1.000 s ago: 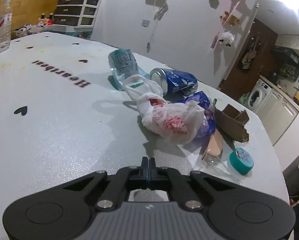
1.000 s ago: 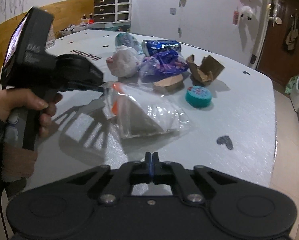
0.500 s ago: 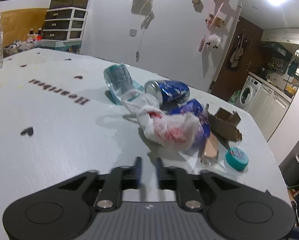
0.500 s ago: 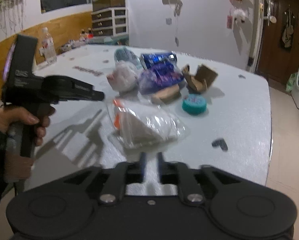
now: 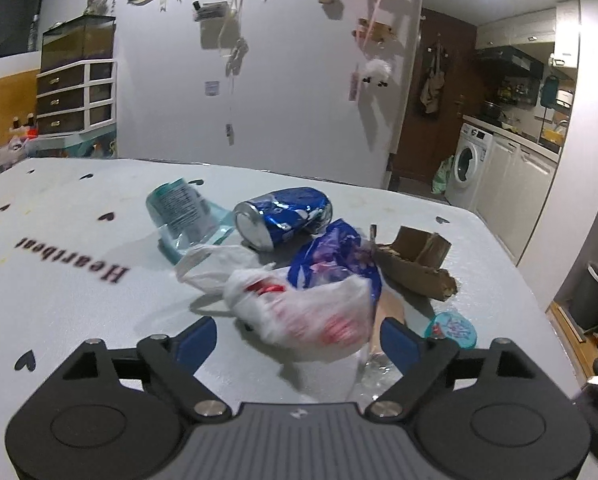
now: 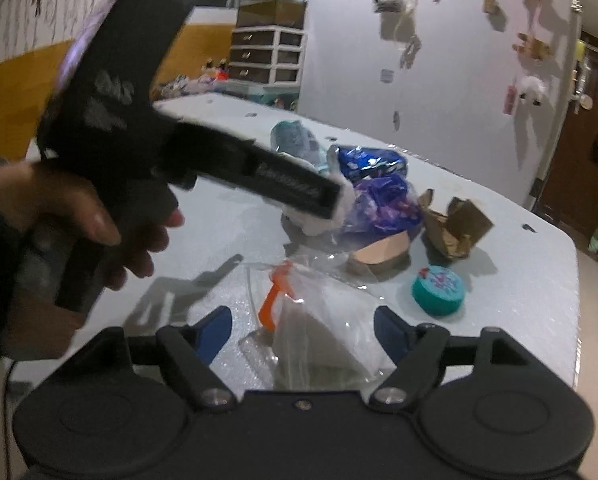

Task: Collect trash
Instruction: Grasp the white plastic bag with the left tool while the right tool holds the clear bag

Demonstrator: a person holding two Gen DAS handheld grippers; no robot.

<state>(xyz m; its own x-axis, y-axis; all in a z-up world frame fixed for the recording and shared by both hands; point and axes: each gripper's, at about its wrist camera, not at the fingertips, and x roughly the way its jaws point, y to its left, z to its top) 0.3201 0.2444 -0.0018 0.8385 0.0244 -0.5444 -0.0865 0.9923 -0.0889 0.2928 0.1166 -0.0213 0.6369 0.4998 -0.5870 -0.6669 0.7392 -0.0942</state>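
so both grippers have just been spreading their jaws and now both stand wide apart, nothing pinched in either. the left gripper (image 5: 297,342) hangs over the white table (image 5: 59,288) with the white bag (image 5: 299,312) sitting in the gap between its blue fingers (image 5: 197,340), but the pads aren't pressing it as far as i can see. the right gripper (image 6: 303,334) is the same deal with a clear bag (image 6: 319,320) that has an orange bit on it, lying flat between the open fingers near the table's near edge. the rest of the trash is heaped toward the middle of the table: a blue can (image 5: 283,216) on its side, a teal bottle (image 5: 179,210) lying just beside it, a purple wrapper (image 5: 335,256) touching the white bag, a torn cardboard piece (image 5: 415,268) off toward the right edge, and a teal lid (image 5: 453,330) nearer the right front corner. from the right side you can see the person's hand (image 6: 95,216) wrapped round the left gripper's handle, all a bit blurred. the table has little black hearts and "heartbeat" printed on it.
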